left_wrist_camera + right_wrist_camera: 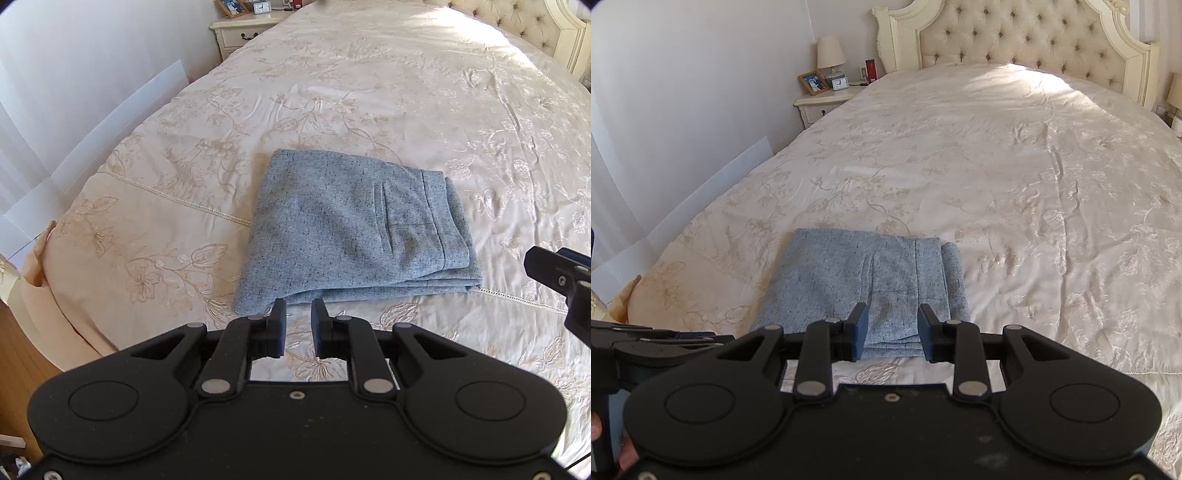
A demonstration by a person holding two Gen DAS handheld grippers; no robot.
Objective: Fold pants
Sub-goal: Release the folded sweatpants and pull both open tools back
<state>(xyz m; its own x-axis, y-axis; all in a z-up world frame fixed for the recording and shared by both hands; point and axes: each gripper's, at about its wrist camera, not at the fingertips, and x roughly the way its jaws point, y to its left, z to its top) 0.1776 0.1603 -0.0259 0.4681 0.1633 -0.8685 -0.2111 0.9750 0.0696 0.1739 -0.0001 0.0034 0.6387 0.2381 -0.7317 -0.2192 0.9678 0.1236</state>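
Grey flecked wool, folded into a compact stack: the pants lie on the embroidered cream bedspread near the foot of the bed, waistband and a back pocket slit facing up, layered edges showing along the near and right sides. We hold both claws just short of the bundle and above the cover; the left claw has its jaws parted by a narrow gap with nothing between them, and the right claw stands wider apart, likewise empty, its tips framing the near edge of the fabric in its own view. The folding looks to us nearly or fully finished, so the risks now are ones of undoing it. A claw brought forward too low could snag the near edge and drag the top layer back, spilling the stack open. A pinch that catches only one layer rather than the whole thickness would peel it away when lifted. The bedspread looks slick and soft, so a push on the bundle may slide it or ruck up the cover beneath rather than flatten the fold. The right-hand edges already sit slightly uneven, and pressing there could fan them out further. With the two claws close to each other, we also judge a knock between them possible.
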